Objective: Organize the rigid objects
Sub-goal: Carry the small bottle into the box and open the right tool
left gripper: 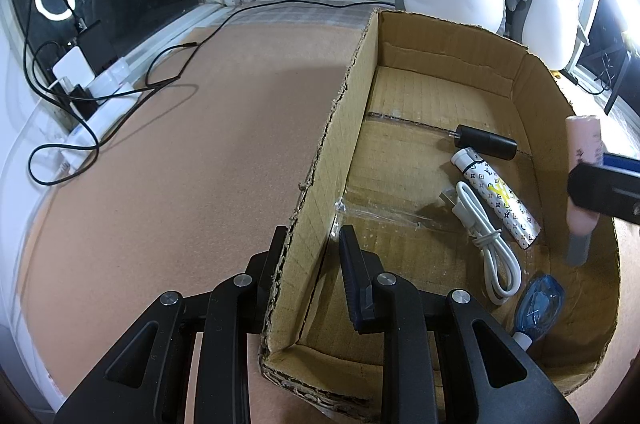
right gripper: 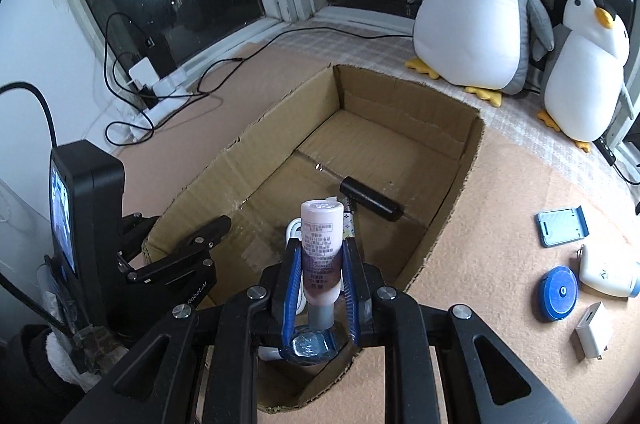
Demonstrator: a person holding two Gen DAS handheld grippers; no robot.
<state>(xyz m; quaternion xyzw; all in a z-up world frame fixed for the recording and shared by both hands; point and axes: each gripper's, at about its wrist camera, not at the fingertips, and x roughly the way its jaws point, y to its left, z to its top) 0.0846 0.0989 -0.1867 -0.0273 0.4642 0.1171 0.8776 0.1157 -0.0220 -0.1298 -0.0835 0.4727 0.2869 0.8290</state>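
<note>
Right gripper (right gripper: pixel 322 278) clamps a pink tube (right gripper: pixel 322 248) low on its body, above the cardboard box (right gripper: pixel 460 183). Left gripper (left gripper: pixel 310 264), jaws apart, straddles the box wall w/o pinching it. Risk: tube could tip or slip, landing on the cable (left gripper: pixel 486 244) & patterned power bank (left gripper: pixel 498 197) below.

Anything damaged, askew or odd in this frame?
The cardboard box has ragged, torn top edges, worst along its left wall, which sits between the left claw's fingers. Inside, a strip of clear tape has peeled up from the floor. The pink tube in the right claw looks fine.
</note>
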